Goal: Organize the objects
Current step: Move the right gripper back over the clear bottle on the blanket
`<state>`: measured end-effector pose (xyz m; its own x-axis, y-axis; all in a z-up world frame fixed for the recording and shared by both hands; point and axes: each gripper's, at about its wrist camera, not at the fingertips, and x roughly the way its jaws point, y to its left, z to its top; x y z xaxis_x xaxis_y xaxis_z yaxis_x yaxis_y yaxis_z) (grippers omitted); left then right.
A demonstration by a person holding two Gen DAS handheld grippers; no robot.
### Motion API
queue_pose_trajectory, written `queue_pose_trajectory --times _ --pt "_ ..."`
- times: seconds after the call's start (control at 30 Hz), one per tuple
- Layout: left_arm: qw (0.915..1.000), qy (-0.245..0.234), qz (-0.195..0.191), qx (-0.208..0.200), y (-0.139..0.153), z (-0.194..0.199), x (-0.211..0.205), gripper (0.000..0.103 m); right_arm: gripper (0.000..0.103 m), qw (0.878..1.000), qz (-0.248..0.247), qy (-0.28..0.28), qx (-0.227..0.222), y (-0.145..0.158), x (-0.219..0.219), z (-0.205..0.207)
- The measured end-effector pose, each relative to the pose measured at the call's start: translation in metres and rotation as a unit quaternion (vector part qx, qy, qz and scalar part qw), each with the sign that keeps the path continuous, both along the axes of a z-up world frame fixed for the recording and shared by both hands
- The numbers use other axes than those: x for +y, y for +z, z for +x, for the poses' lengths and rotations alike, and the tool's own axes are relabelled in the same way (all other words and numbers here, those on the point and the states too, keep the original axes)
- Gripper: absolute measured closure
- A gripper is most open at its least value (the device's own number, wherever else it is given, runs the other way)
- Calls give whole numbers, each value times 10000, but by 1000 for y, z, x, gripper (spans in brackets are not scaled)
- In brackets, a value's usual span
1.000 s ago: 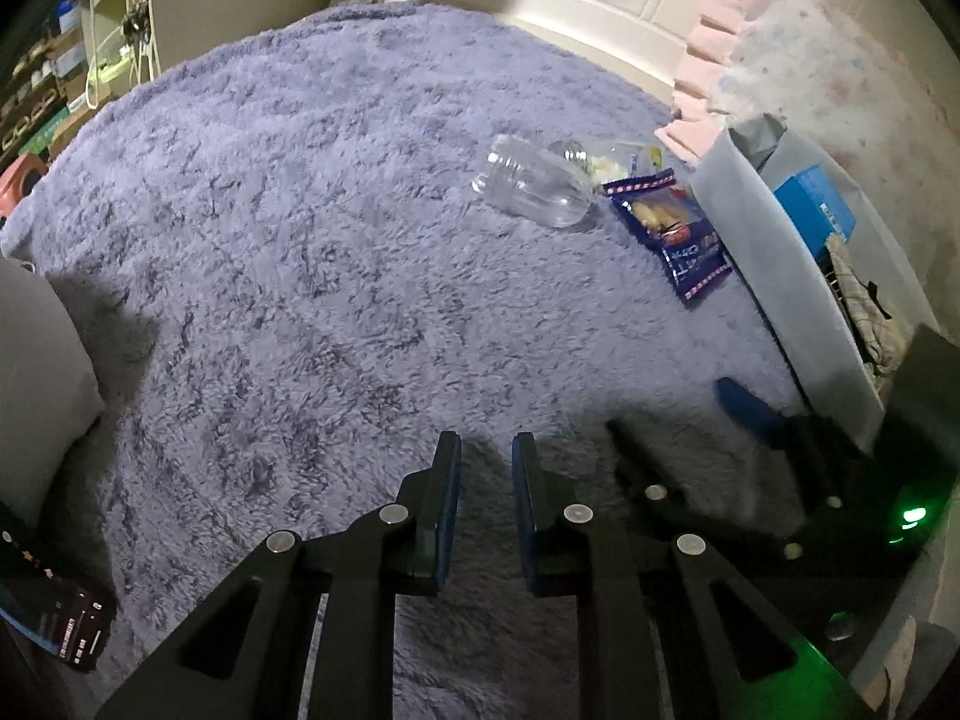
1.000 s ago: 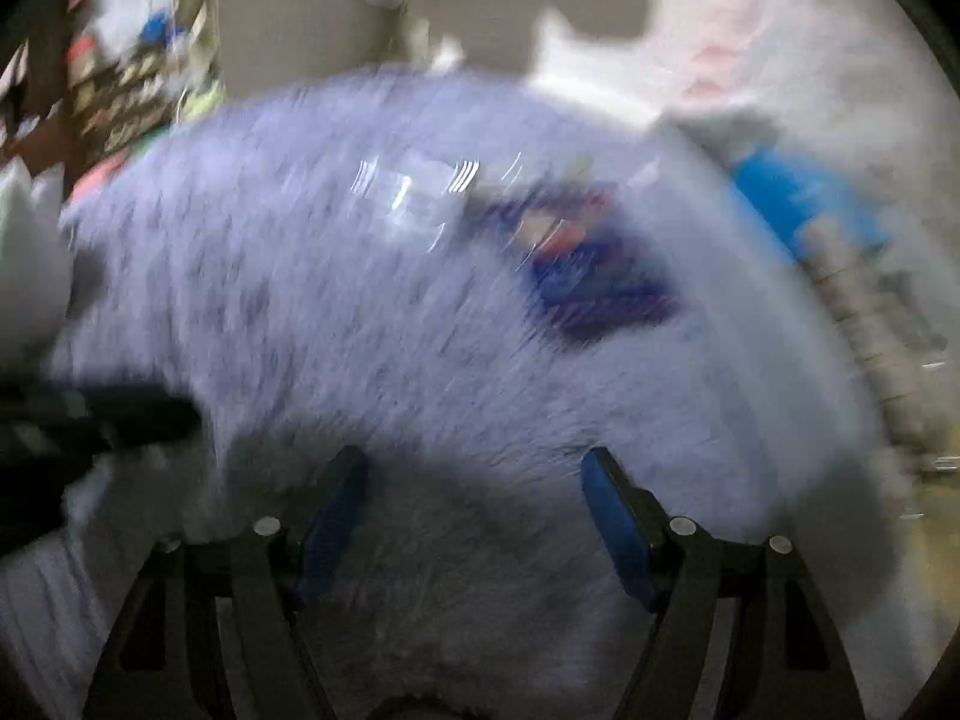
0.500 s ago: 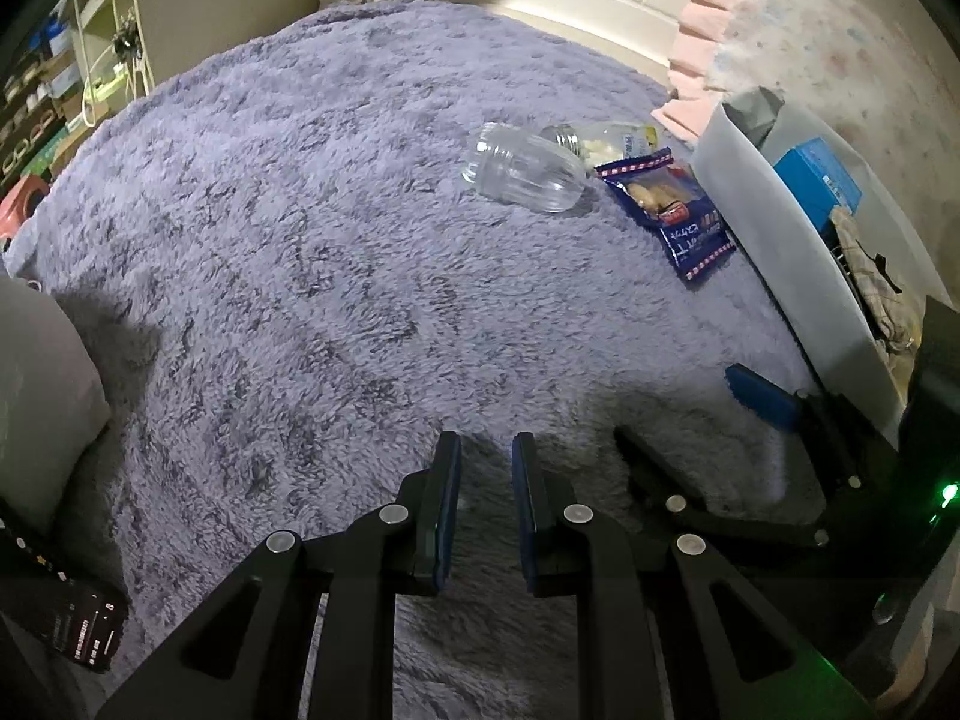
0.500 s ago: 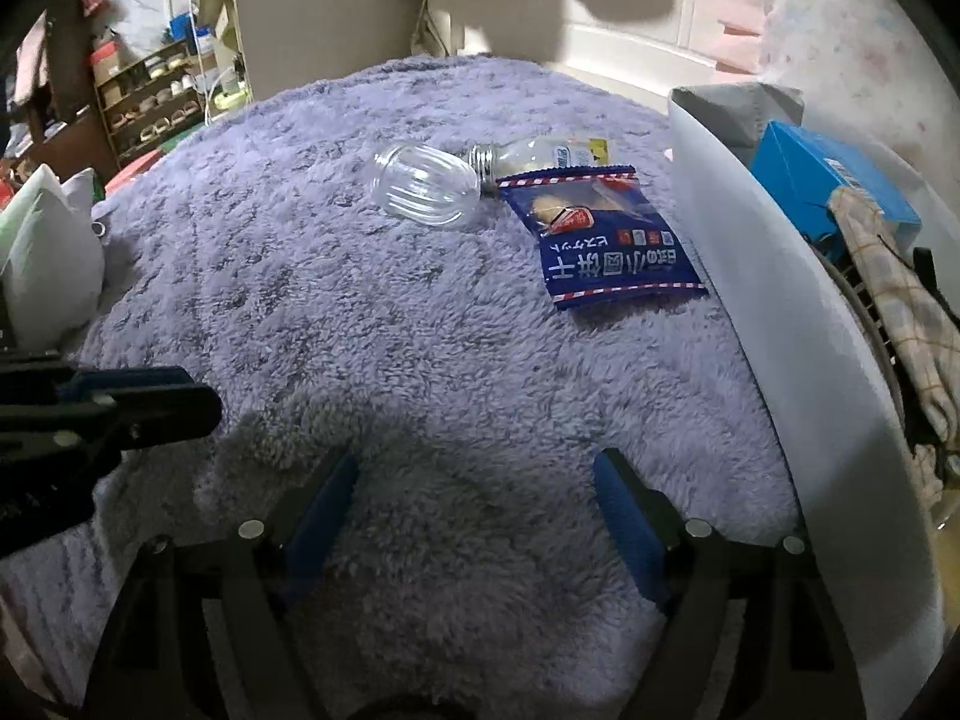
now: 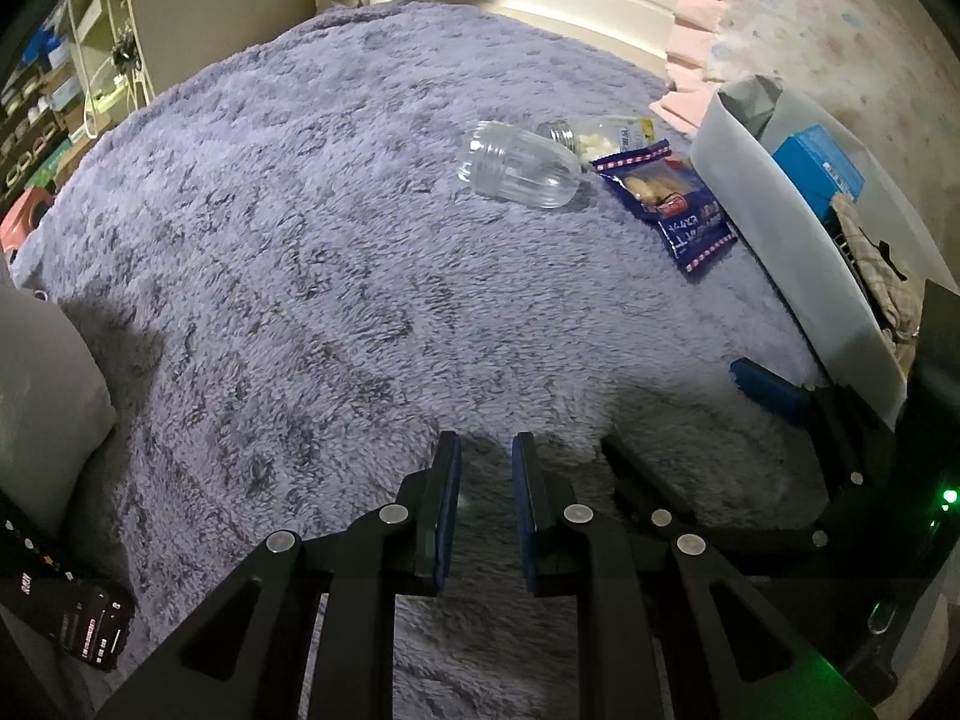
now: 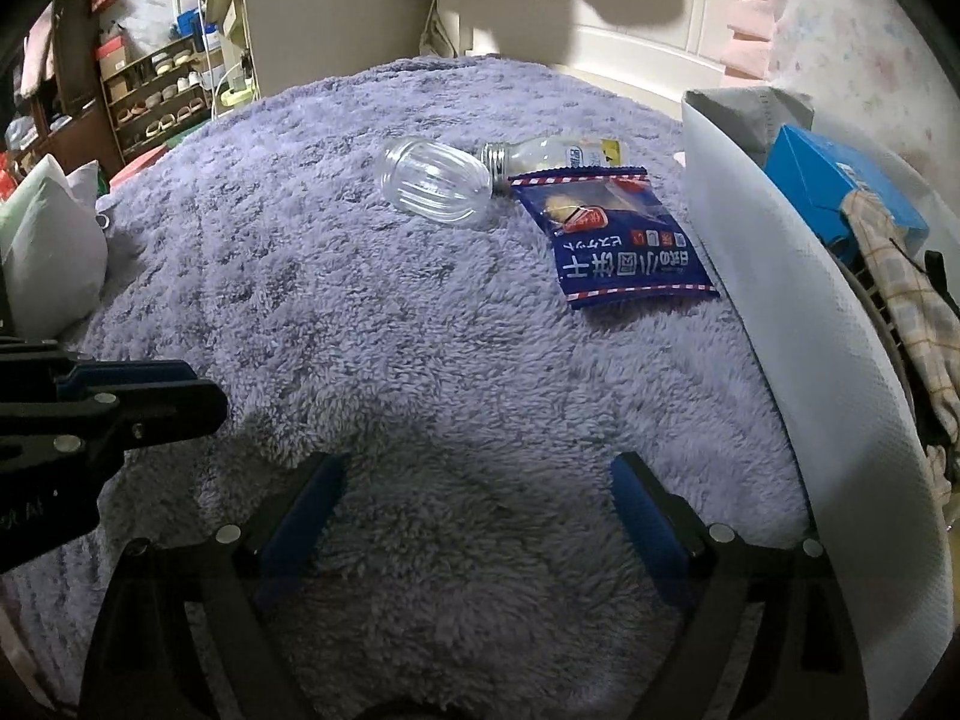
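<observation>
A clear ribbed jar (image 5: pixel 519 171) (image 6: pixel 435 186) lies on its side on the purple fluffy rug. Behind it lies a small bottle (image 5: pixel 600 135) (image 6: pixel 552 153) with a yellow label. A blue snack packet (image 5: pixel 672 204) (image 6: pixel 618 237) lies flat to their right, beside a white bin (image 5: pixel 780 240) (image 6: pixel 798 324). My left gripper (image 5: pixel 485 450) is nearly shut and empty, low over the near rug. My right gripper (image 6: pixel 477 474) is wide open and empty, well short of the packet; it also shows in the left wrist view (image 5: pixel 684 414).
The white bin holds a blue box (image 6: pixel 840 186) and a checked cloth (image 6: pixel 906 312). A pale cushion (image 6: pixel 48 258) lies at the rug's left edge. Shelves with shoes (image 6: pixel 156 96) stand at the far left. A dark phone-like thing (image 5: pixel 78 624) lies at the near left.
The right gripper's view has gone from blurred to steady and moved a little nearer the packet and jar. The left gripper has barely moved and stays nearly shut.
</observation>
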<state>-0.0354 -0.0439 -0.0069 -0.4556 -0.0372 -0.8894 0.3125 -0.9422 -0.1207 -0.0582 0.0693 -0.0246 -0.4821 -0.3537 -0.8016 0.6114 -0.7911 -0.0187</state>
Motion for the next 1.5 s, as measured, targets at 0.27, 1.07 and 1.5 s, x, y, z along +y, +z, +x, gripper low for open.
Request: queue_pose_trajectory --times 0.27,1.07,1.5 --pt "10000 12 20 -69 -1 -1 4 87 10 10000 -9 -1 -6 0 0 0" --pt "9997 -170 -166 -98 0 -4 14 87 10 10000 -6 4 -2 0 0 0" --pt "9994 -226 -256 -87 0 -3 17 87 10 10000 -7 6 -1 -1 0 0"
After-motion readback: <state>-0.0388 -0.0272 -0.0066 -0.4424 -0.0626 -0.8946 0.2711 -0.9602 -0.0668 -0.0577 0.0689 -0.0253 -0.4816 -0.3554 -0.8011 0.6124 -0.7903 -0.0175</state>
